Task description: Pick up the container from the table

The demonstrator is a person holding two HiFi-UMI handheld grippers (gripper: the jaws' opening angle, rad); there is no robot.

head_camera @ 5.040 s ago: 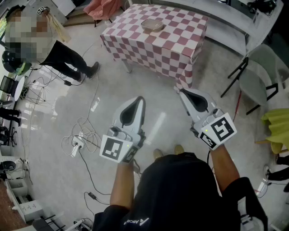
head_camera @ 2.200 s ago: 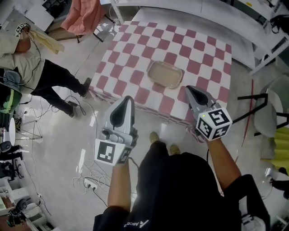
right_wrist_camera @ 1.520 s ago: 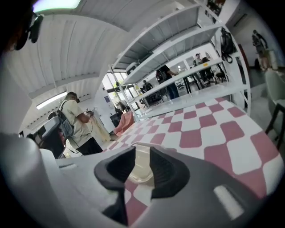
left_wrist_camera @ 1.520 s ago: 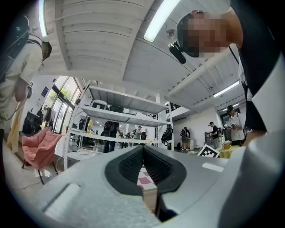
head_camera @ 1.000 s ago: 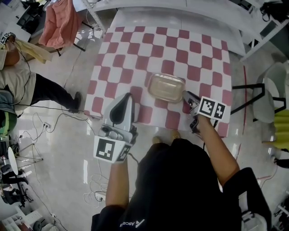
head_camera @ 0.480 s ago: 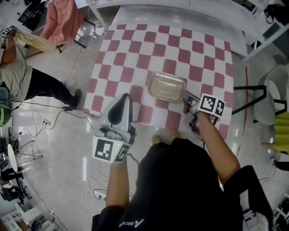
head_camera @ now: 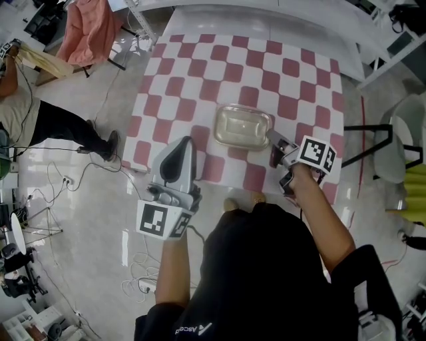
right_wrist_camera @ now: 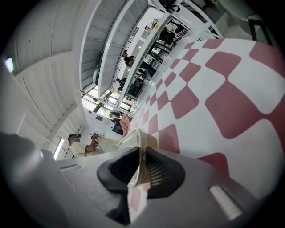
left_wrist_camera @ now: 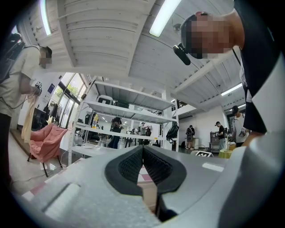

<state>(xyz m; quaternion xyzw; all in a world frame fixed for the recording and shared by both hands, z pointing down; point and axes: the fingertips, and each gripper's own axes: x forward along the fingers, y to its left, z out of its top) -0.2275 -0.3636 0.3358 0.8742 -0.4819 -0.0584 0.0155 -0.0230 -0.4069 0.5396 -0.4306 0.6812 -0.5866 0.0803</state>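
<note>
The clear plastic container sits on the red-and-white checked table, near its front edge. My right gripper reaches it from the right, and its closing jaws pinch the container's right rim. In the right gripper view the rim of the container runs between the dark pads of the right gripper, above the checked cloth. My left gripper hovers over the table's front left edge, apart from the container. The left gripper is shut with nothing in it.
A person stands on the floor to the left, near loose cables. A pink cloth hangs at the back left. A grey chair stands right of the table, and a white bench runs behind it.
I have walked up to the table. The right gripper's jaws have come together on the container's right rim, and the container has shifted slightly left and tipped. The left gripper has stayed put.
</note>
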